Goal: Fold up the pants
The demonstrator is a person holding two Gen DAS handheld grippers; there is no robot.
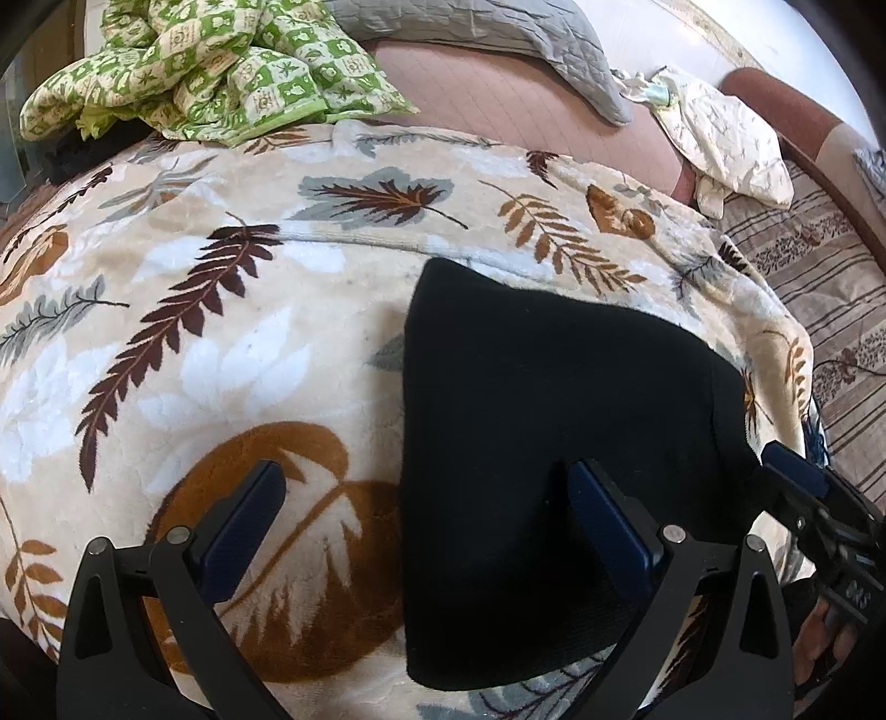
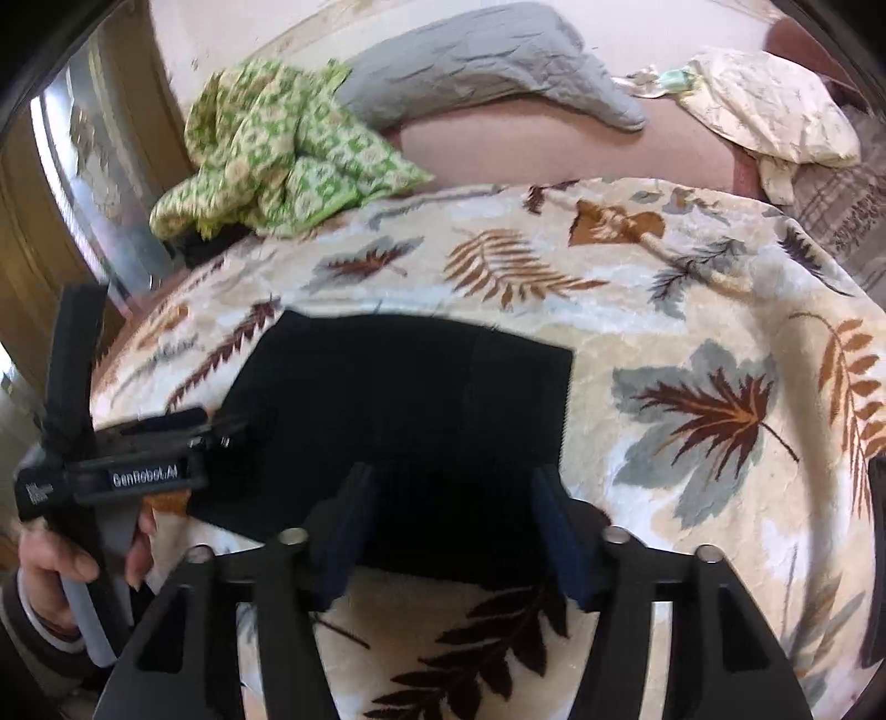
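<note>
In the left wrist view, black pants [image 1: 554, 443], folded into a compact block, are seen lying flat on a leaf-print blanket [image 1: 221, 332]. The left gripper [image 1: 426, 515] is held with its jaws wide apart; the right finger [image 1: 609, 531] lies over the near part of the pants and the left finger [image 1: 243, 526] over bare blanket, with nothing clamped. The right gripper [image 1: 797, 482] is seen at the right edge, beside the pants. Far off, a green quilt [image 1: 210, 72], a grey cover [image 1: 498, 50] and a cream cloth [image 1: 725, 149] are heaped. In the right wrist view, the pants [image 2: 398, 399] are shown just beyond the right gripper [image 2: 451, 526], whose jaws stand apart at either side of the near hem without pressing it. At the left, the left gripper [image 2: 221, 432] is held by a hand [image 2: 61, 576], its tip at the pants' left edge.
</note>
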